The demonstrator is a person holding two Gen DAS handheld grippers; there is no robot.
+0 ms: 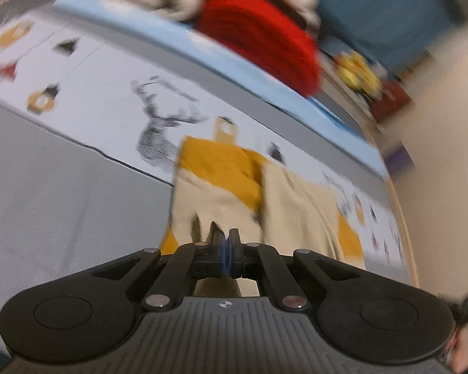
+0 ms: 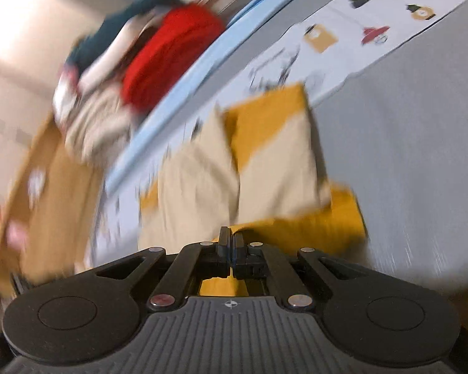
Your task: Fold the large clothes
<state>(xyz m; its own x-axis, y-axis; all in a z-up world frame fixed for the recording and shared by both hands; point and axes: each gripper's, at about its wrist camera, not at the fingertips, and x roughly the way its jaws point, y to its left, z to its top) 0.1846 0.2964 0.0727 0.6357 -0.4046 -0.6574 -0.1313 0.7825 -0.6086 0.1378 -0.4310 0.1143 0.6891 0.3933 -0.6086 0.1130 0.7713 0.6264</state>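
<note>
A beige and mustard-yellow garment [image 1: 221,187] lies partly folded on a grey and white printed bedspread [image 1: 62,187]. My left gripper [image 1: 224,237] is shut on a beige edge of the garment at its near side. In the right wrist view the same garment [image 2: 265,162] spreads ahead, beige on top with mustard parts around it. My right gripper [image 2: 232,237] is shut on a mustard edge of the garment at its near end. Both views are blurred by motion.
A pile of clothes with a red knit [image 1: 259,34] and beige fabric sits at the far side of the bed, also in the right wrist view [image 2: 168,53]. A brown cardboard box [image 2: 46,193] stands at the left. A light blue strip [image 1: 202,56] runs along the bedspread's far edge.
</note>
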